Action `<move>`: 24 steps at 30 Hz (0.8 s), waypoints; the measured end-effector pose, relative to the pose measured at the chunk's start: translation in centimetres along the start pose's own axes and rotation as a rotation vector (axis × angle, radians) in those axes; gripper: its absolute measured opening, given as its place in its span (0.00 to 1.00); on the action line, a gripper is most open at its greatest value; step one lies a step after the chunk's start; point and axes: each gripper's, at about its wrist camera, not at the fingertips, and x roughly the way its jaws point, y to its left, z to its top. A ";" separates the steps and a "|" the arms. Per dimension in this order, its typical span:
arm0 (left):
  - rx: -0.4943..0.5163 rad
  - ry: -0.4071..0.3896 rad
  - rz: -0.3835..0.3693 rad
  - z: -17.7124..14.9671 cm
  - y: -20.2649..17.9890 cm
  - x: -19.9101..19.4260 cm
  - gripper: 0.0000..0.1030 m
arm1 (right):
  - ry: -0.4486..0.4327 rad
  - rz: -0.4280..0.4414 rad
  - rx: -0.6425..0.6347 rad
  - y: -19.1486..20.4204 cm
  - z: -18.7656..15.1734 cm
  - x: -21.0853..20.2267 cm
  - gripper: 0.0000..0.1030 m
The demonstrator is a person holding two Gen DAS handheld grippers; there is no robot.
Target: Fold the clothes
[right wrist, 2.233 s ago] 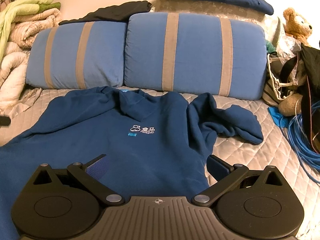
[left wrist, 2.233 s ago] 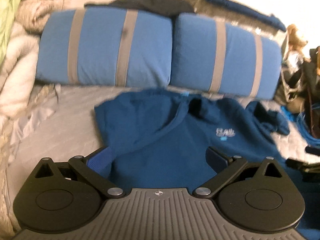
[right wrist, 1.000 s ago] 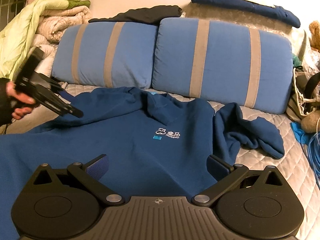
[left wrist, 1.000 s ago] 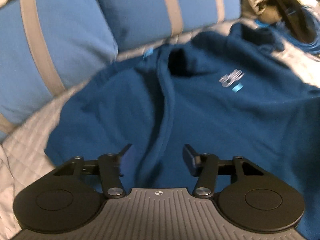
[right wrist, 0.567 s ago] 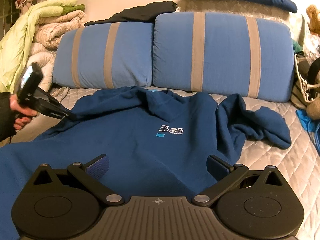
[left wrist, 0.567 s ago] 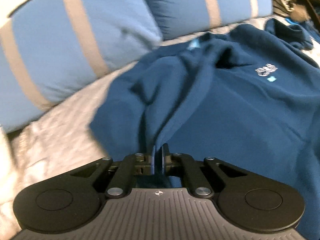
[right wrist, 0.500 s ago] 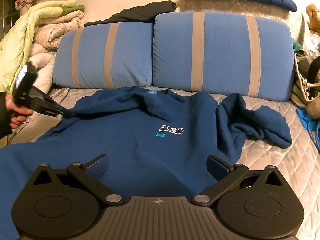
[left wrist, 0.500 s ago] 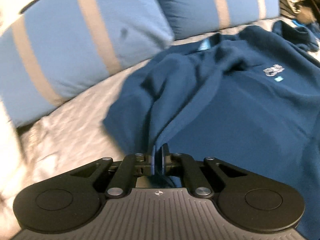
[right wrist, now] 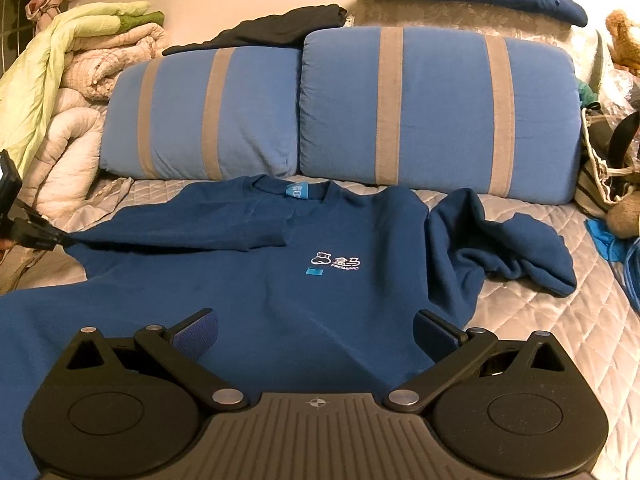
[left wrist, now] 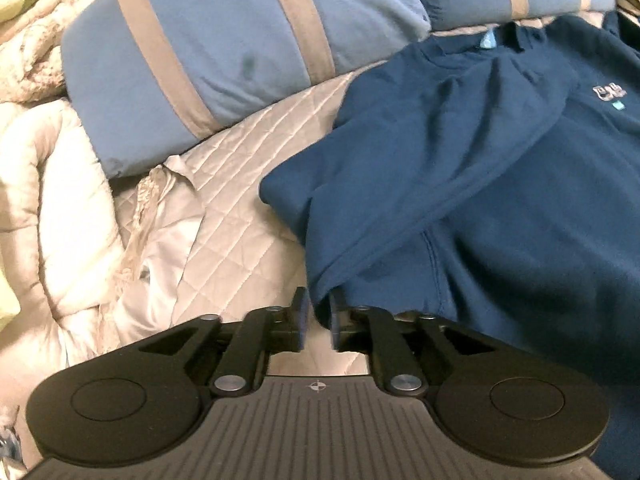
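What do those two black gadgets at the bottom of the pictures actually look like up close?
Both are matte black. The left gripper and right gripper each have a ribbed grey-black central plate with a small crosshair mark, two round discs at the sides, and jointed link arms with silver rivets. The fingers carry textured blue pads. No cables or sleeves show.

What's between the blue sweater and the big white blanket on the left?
Just bare quilted bedcover, seen in the left wrist view, between the sweater and the blanket.
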 end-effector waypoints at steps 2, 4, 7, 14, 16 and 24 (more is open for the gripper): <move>-0.008 -0.017 0.017 0.2 -0.4 -0.4 0.31 | 0.001 -0.002 0.000 0.0 0.0 0.0 1.00; 0.000 -0.052 0.015 0.5 -0.7 -1.1 0.35 | 0.000 -0.003 0.000 0.1 0.0 0.0 1.00; 0.022 -0.120 -0.040 1.3 -1.5 -2.6 0.39 | -0.001 -0.002 0.003 0.0 0.0 0.0 1.00; 0.171 -0.251 -0.159 4.4 -6.5 -4.0 0.45 | 0.000 0.004 0.009 -0.1 0.0 -0.1 1.00; 0.228 -0.277 -0.177 5.4 -8.2 -3.5 0.45 | 0.001 0.003 0.011 -0.1 0.0 -0.1 1.00; 0.457 -0.330 -0.207 8.3 -15.2 -0.7 0.45 | 0.002 0.002 0.019 -0.1 -0.1 -0.1 1.00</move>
